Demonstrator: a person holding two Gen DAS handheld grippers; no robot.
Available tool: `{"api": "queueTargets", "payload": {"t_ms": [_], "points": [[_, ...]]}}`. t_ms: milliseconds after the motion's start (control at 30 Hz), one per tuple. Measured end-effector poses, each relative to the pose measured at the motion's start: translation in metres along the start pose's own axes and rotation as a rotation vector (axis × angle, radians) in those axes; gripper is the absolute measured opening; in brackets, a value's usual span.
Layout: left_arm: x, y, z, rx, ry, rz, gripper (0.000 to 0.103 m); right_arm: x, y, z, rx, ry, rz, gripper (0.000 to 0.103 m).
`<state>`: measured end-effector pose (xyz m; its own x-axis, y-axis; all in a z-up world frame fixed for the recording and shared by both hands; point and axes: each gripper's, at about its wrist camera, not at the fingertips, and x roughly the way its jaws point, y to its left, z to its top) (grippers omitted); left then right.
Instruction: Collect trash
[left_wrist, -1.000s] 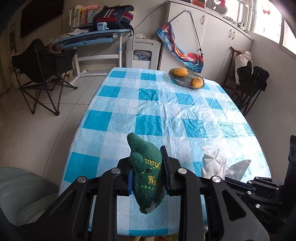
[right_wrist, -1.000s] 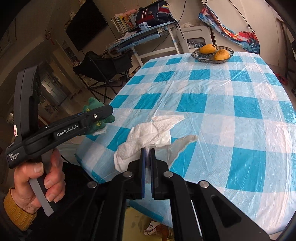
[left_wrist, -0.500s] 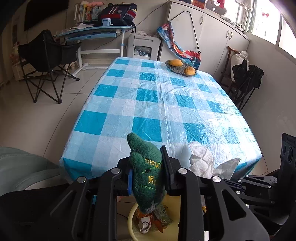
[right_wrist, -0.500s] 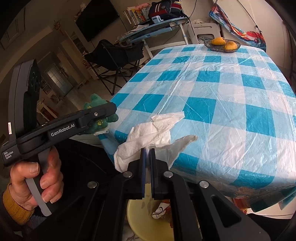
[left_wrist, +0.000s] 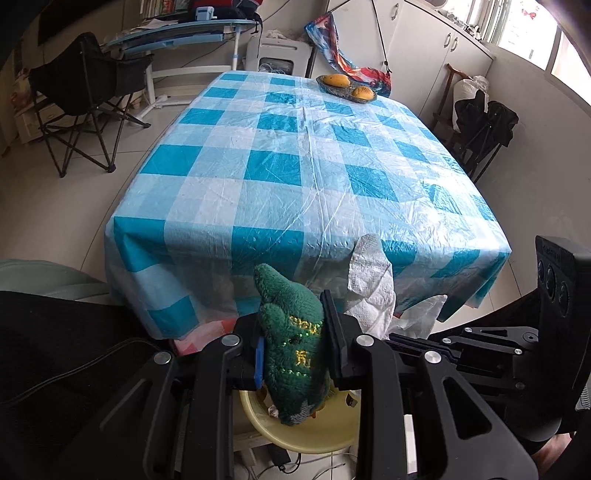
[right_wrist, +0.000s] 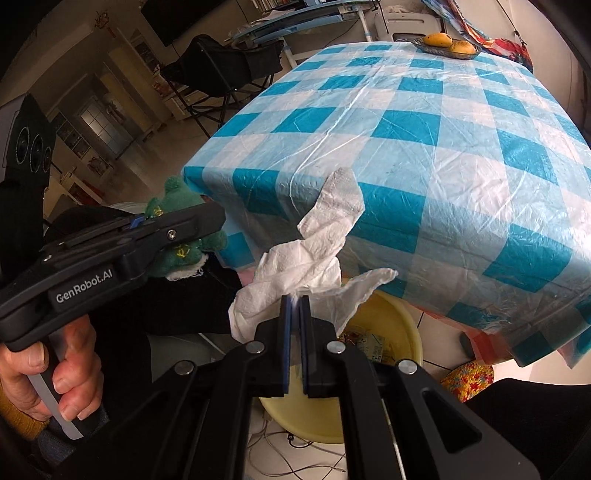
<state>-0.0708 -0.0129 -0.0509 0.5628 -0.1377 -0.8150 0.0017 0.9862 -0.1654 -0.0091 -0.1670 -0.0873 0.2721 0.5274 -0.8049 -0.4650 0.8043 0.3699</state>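
My left gripper (left_wrist: 293, 332) is shut on a green knitted cloth (left_wrist: 291, 343) with yellow stitching, which hangs just above a yellow bin (left_wrist: 317, 432) on the floor. In the right wrist view the same cloth (right_wrist: 177, 236) shows in the left gripper (right_wrist: 192, 229), held in a person's hand (right_wrist: 55, 373). My right gripper (right_wrist: 294, 301) is shut on a crumpled white tissue (right_wrist: 314, 251), held off the table's near edge above the yellow bin (right_wrist: 391, 325). The tissue (left_wrist: 373, 291) also shows to the right of the green cloth.
The table (left_wrist: 306, 158) wears a blue and white checked plastic cover, with a bowl of mangoes (left_wrist: 347, 86) at its far end. A black folding chair (left_wrist: 85, 92) stands on the left, another (left_wrist: 484, 125) on the right. Trash lies in the bin; cables (right_wrist: 295, 458) lie on the floor.
Both grippers have drawn back from over the table to beyond its near edge and sunk. The yellow bin has come into view under the green cloth and the tissue. Both grips are unchanged.
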Motion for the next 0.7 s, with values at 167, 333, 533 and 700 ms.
{"api": "queueTargets", "payload": {"t_ms": [167, 333, 533, 700], "points": [[0.011, -0.005, -0.015, 0.012, 0.083, 0.009, 0.028, 0.006, -0.004, -0.004, 0.026, 0.035, -0.050, 0.026], [0.010, -0.005, -0.015, 0.020, 0.074, 0.048, 0.043, -0.002, -0.012, -0.002, 0.073, -0.014, -0.073, 0.051], [-0.006, -0.013, -0.011, 0.076, -0.035, 0.137, 0.059, -0.012, -0.016, -0.002, 0.094, -0.063, -0.088, 0.064], [-0.015, -0.018, -0.007, 0.098, -0.096, 0.157, 0.066, -0.021, -0.025, -0.002, 0.123, -0.116, -0.087, 0.068]]}}
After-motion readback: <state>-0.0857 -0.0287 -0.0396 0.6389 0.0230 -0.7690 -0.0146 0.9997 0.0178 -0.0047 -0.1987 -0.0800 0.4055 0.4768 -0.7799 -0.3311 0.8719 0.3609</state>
